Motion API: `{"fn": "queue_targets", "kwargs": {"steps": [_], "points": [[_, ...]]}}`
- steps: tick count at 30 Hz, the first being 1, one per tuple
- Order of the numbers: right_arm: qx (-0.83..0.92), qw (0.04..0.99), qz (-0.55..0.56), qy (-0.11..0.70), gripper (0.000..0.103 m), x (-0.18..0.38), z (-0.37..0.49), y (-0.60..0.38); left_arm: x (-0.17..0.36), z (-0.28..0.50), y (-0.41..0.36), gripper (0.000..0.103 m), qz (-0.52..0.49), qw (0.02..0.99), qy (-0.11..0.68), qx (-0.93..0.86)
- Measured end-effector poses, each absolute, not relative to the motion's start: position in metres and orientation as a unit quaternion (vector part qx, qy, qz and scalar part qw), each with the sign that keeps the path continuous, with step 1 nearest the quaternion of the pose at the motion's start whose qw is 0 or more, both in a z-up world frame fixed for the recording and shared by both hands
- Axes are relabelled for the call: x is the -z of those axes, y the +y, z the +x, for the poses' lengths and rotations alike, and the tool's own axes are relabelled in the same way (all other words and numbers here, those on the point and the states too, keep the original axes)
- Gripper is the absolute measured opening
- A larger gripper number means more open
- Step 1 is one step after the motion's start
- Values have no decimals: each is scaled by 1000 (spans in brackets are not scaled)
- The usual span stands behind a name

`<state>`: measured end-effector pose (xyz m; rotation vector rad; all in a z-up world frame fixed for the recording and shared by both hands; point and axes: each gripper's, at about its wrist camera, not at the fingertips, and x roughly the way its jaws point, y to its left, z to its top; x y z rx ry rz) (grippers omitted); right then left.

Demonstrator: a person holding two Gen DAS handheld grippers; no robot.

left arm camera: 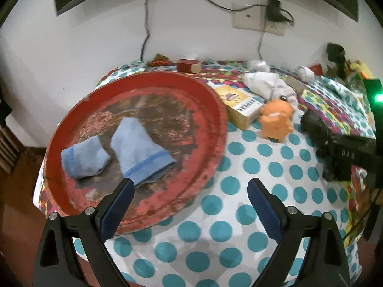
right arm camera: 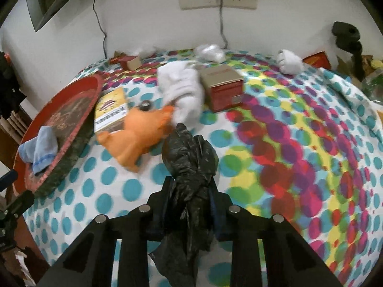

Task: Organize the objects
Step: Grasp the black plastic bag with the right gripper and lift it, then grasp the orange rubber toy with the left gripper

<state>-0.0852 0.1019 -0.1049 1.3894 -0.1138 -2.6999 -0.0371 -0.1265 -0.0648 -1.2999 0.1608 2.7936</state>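
Observation:
A round red tray lies at the table's left and holds two blue socks; it also shows in the right wrist view. My left gripper is open and empty, just in front of the tray's near rim. My right gripper is shut on a crumpled black plastic bag, held above the cloth; it shows at the right of the left wrist view. An orange plush toy lies between tray and bag, and also shows in the right wrist view.
A polka-dot cloth covers the table. A yellow box, white socks, a red-brown box, white wads and a small red box lie toward the back. Cables and a wall socket are behind.

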Motion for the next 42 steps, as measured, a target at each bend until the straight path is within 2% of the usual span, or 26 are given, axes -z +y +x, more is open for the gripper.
{"fn": "queue_targets", "kwargs": {"steps": [12, 23, 29, 32, 35, 39, 42], "points": [[902, -7, 432, -24, 25, 112, -83, 186, 64, -60, -61, 94, -434, 103, 62, -893], [904, 0, 426, -45, 27, 112, -85, 206, 85, -123, -21, 94, -473, 126, 58, -870], [904, 6, 424, -58, 27, 112, -84, 209, 96, -156, -17, 84, -502, 113, 38, -857], [904, 6, 424, -58, 27, 112, -84, 209, 99, -167, -14, 75, -511, 111, 34, -852], [904, 6, 424, -58, 27, 112, -84, 209, 103, -171, -8, 55, -520, 120, 34, -845], [904, 5, 424, -57, 27, 113, -84, 209, 103, -164, 1, 48, -511, 109, 64, -850], [904, 5, 424, -56, 27, 113, -83, 209, 102, -159, -2, 48, -512, 112, 59, -850]]}}
